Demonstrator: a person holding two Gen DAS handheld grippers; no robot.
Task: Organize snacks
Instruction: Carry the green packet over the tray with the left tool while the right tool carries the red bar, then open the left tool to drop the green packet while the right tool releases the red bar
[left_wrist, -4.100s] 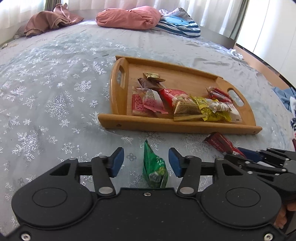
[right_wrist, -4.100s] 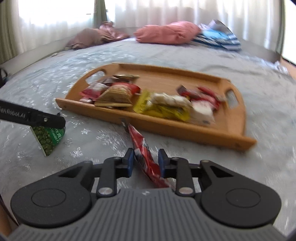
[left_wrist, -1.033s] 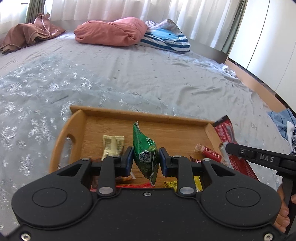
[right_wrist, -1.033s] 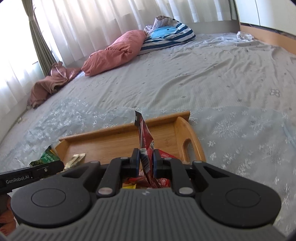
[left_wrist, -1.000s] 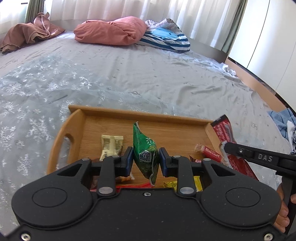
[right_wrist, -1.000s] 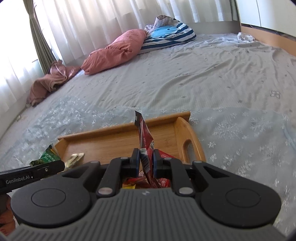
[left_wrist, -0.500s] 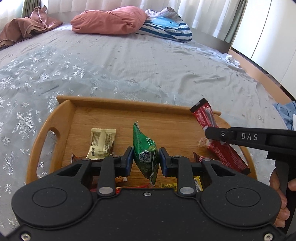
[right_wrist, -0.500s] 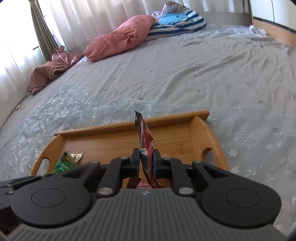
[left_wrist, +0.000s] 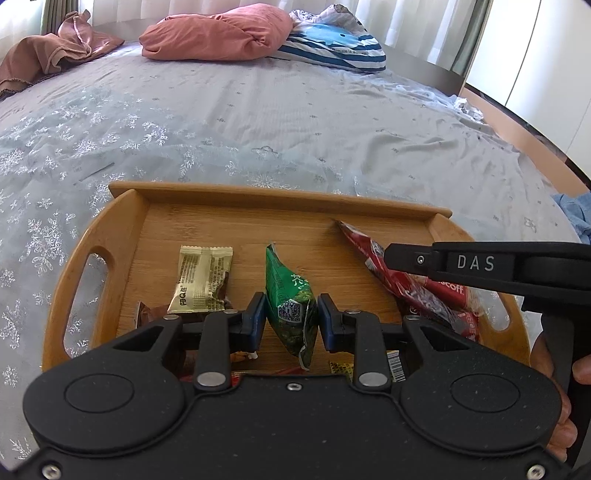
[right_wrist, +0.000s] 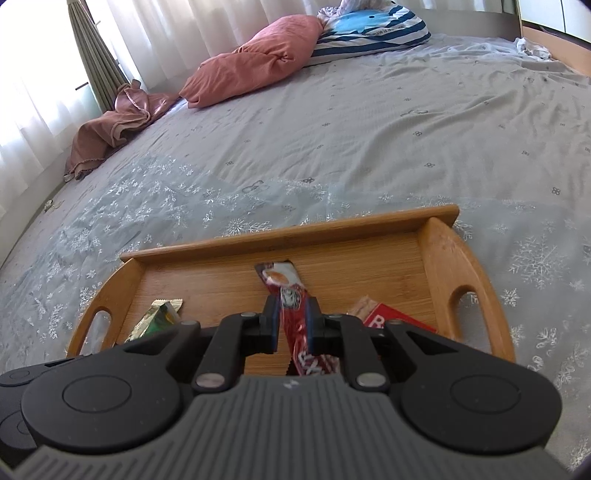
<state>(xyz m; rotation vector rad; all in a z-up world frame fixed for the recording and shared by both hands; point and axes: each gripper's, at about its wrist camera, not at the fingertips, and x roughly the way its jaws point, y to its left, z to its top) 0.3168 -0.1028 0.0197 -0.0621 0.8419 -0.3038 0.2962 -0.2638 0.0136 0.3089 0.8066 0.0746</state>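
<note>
Spanning nearly the whole of both views, a wide bed covered with a grey sheet printed with silver snowflakes (left_wrist: 258, 122) serves as the work surface; pale curtains (right_wrist: 221, 26) and wardrobe panels close off the room behind it. At the head of the bed a salmon-pink pillow (left_wrist: 214, 33) is seen beside a blue-and-white striped cushion (left_wrist: 332, 44), with a crumpled brown-pink cloth (left_wrist: 48, 59) well apart to the side. A rectangular bamboo tray with cut-out handles (left_wrist: 280, 195) is placed on the sheet and already holds several snacks, among them a beige wrapped biscuit (left_wrist: 201, 280) lying flat near one handle; further packets at the near edge are largely hidden by the gripper bodies. The task is judged to be well advanced, since no snack is seen on the sheet itself, though the area below the grippers is not shown. Two items remain to be released. A green crinkled snack pouch (left_wrist: 291, 310) is clamped upright between the blue pads of the left gripper (left_wrist: 291, 321), above the tray floor. A long red snack stick wrapper (right_wrist: 291, 314) is pinched by the fully closed right gripper (right_wrist: 291, 325), its tip reaching over the tray floor; whether it touches cannot be told.
</note>
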